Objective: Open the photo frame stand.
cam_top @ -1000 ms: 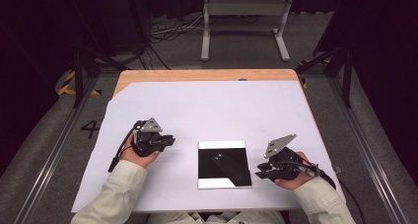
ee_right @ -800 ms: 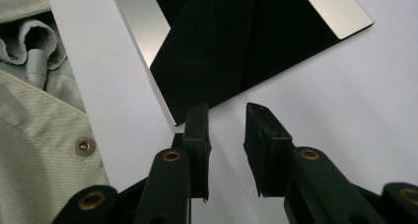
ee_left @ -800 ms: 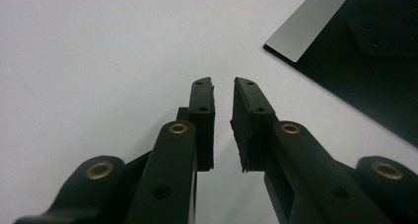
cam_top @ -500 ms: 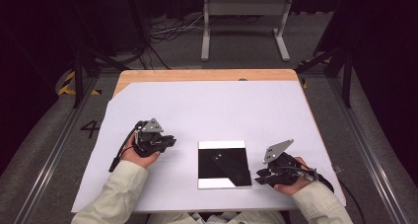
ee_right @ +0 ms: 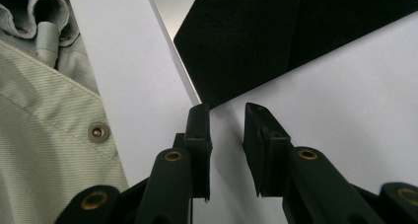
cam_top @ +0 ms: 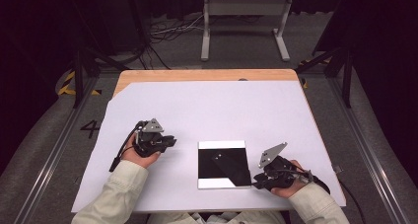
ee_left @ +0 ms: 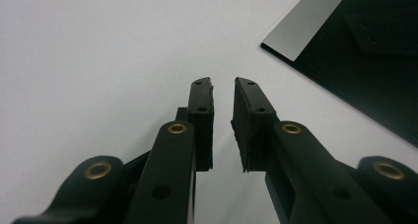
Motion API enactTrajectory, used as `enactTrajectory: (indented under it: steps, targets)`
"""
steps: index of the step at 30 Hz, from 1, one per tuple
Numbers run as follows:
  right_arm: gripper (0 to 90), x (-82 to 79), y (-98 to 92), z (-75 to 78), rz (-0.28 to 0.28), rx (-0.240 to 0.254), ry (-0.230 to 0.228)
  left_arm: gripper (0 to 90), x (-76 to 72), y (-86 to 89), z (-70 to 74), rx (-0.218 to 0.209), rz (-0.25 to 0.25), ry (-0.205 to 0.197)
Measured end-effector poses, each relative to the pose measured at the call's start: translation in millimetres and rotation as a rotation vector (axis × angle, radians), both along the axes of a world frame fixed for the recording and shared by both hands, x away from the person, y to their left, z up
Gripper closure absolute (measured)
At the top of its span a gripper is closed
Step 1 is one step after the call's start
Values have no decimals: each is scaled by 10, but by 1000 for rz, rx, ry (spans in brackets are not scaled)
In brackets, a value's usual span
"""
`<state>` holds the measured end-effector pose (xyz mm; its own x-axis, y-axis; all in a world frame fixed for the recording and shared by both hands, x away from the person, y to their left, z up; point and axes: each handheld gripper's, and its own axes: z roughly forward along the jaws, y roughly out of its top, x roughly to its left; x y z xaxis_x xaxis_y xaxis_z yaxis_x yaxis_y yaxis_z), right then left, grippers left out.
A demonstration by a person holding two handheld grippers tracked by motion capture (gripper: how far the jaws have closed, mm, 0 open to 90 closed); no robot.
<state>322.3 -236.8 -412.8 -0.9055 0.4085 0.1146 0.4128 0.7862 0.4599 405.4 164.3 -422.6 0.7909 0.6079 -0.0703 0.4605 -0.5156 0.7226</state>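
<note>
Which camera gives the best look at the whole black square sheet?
The high view: the black square sheet lies whole on the white table cover. The left gripper view catches one corner; the right gripper view shows its near corner close up.

L gripper (cam_top: 167,141): held in L hand (cam_top: 140,152), sleeve in from table's near edge at left, resting low on the surface left of centre, jaws pointing right; in the left gripper view (ee_left: 223,93) pads stand a narrow gap apart, nothing between. R gripper (cam_top: 257,183): held in R hand (cam_top: 291,182) nr the near-right corner, forearm in from near edge, jaws pointing left, grey plate tilted up on top; in the right gripper view (ee_right: 226,116) jaws a small gap apart, empty.
</note>
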Motion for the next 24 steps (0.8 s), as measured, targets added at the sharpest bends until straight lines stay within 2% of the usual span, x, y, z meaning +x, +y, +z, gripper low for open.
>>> enactTrajectory:
  steps: [11,24]
  targets:
    - [729,-1,62,-57,28,-15,22,782,3,-7,-7,1,-4,6]
    - [772,-25,125,-53,40,-55,-15,778,1,-23,-14,7,-12,7]
